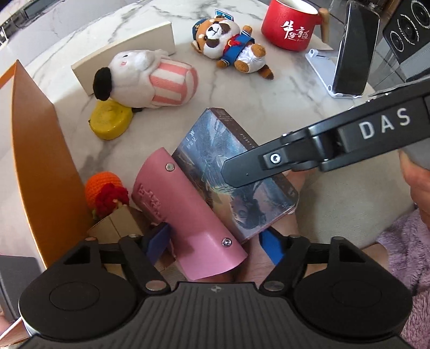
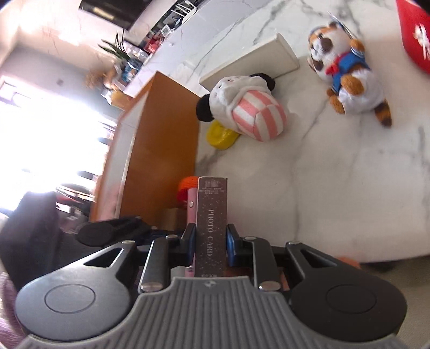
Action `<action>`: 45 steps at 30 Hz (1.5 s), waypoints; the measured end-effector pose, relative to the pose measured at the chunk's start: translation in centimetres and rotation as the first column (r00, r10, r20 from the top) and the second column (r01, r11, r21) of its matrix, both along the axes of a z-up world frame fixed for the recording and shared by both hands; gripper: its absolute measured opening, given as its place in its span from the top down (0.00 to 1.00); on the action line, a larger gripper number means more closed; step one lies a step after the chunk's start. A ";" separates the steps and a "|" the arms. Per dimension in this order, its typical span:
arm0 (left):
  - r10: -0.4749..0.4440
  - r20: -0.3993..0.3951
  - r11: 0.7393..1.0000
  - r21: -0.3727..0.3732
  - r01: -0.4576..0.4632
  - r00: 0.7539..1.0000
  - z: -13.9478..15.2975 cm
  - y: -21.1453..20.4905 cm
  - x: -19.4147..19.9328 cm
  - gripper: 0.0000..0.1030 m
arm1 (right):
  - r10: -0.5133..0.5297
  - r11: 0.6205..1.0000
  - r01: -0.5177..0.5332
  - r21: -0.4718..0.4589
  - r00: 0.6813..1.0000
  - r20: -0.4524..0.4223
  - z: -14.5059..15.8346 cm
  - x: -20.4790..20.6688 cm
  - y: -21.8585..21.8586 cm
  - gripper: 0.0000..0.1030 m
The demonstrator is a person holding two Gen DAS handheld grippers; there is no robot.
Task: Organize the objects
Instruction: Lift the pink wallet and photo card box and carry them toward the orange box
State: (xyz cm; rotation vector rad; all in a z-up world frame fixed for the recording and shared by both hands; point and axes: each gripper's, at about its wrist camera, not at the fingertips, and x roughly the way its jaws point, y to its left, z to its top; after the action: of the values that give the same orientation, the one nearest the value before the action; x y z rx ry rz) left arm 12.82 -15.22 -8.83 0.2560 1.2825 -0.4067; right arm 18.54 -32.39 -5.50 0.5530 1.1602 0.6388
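**Card box clamped, pink case between open fingers**

The right gripper (image 2: pixel 210 243) is clamped on the spine of the photo card box (image 2: pixel 211 225), which stands on edge just right of the orange box (image 2: pixel 161 128). The left gripper (image 1: pixel 212 241) has its fingers apart around the pink case (image 1: pixel 188 212), which leans against the card box; no pad presses on it.

To do this well, I judge the card box should stay upright and steady while the pink case is squared beside it.

The left wrist view alone shows the box's picture cover, the red mug (image 1: pixel 290 24) and the phone stand (image 1: pixel 322 69); the right view alone shows the spine lettering and the clamp.
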 end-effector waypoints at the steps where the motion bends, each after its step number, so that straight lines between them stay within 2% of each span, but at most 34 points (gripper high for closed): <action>1: 0.004 0.003 1.000 0.009 -0.004 1.000 0.0 0.1 0.0 0.34 | 0.000 1.000 0.000 0.000 1.000 0.001 0.0 0.0 0.0 0.76; 3: 0.027 0.000 1.000 -0.015 -0.027 1.000 0.2 0.8 0.1 0.44 | -0.004 0.999 0.005 -0.045 1.000 0.030 0.4 -0.1 0.0 0.77; 7: 0.085 0.006 0.993 -0.077 -0.085 0.996 0.8 2.0 0.5 0.55 | -0.017 0.990 0.027 -0.138 0.998 0.066 0.7 -0.1 -0.3 0.77; 10: 0.118 0.025 0.973 -0.203 -0.111 0.993 1.6 3.1 0.6 0.67 | -0.010 0.981 0.024 -0.191 0.997 0.074 0.5 -0.1 -0.1 0.77; 12: 0.151 -0.008 0.951 -0.272 -0.147 0.989 1.7 3.8 1.0 0.67 | -0.005 0.976 0.020 -0.218 0.998 0.071 0.4 0.0 0.0 0.77; 14: 0.165 -0.028 0.947 -0.274 -0.166 0.986 1.6 3.8 1.1 0.67 | -0.007 0.974 0.022 -0.226 0.998 0.067 0.1 0.1 0.2 0.76; 17: 0.180 -0.035 0.957 -0.223 -0.184 0.983 1.6 3.6 1.0 0.71 | -0.005 0.975 0.017 -0.223 0.998 0.057 -0.2 0.1 0.6 0.76; 20: 0.189 -0.001 0.967 -0.174 -0.186 0.982 1.8 3.5 0.9 0.71 | 0.012 0.950 0.019 -0.311 0.995 0.098 -0.1 -0.2 1.7 0.76; 24: 0.196 -0.012 0.963 -0.188 -0.195 0.980 1.1 3.9 1.7 0.70 | 0.038 0.932 0.012 -0.361 0.991 0.132 0.1 -0.4 2.5 0.76; 28: 0.179 0.030 0.973 -0.154 -0.172 0.983 1.2 3.4 2.3 0.65 | 0.038 0.936 0.013 -0.352 0.990 0.137 0.2 -0.3 2.1 0.72; 31: 0.168 0.046 0.979 -0.129 -0.161 0.985 1.1 3.0 2.7 0.65 | 0.038 0.932 0.018 -0.361 0.988 0.148 0.4 -0.1 2.2 0.64; 32: 0.167 0.049 0.980 -0.122 -0.160 0.985 1.0 2.9 2.8 0.66 | 0.040 0.932 0.017 -0.361 0.988 0.149 0.4 0.0 2.3 0.65; 33: 0.168 0.051 0.979 -0.121 -0.161 0.984 1.0 2.9 2.8 0.74 | 0.043 0.933 0.012 -0.360 0.988 0.147 0.3 0.1 2.4 0.65; 38: 0.196 0.050 0.969 -0.165 -0.186 0.979 0.9 3.5 2.6 0.79 | 0.033 0.930 0.019 -0.367 0.990 0.135 0.0 -0.1 2.3 0.77; 42: 0.213 0.057 0.949 -0.248 -0.193 0.975 2.0 4.3 1.8 0.79 | -0.031 0.938 0.072 -0.339 0.992 0.126 0.6 -1.0 1.7 0.77; 45: 0.217 0.101 0.939 -0.292 -0.180 0.971 4.2 5.2 0.9 0.79 | -0.051 0.938 0.103 -0.331 0.985 0.163 2.6 -2.0 2.3 0.77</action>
State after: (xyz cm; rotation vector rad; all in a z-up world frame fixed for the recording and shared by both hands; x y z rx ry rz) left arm 13.72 -9.98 -4.60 -0.0870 1.0926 -0.3861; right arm 16.50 -30.13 -2.87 0.2496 1.0685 0.3934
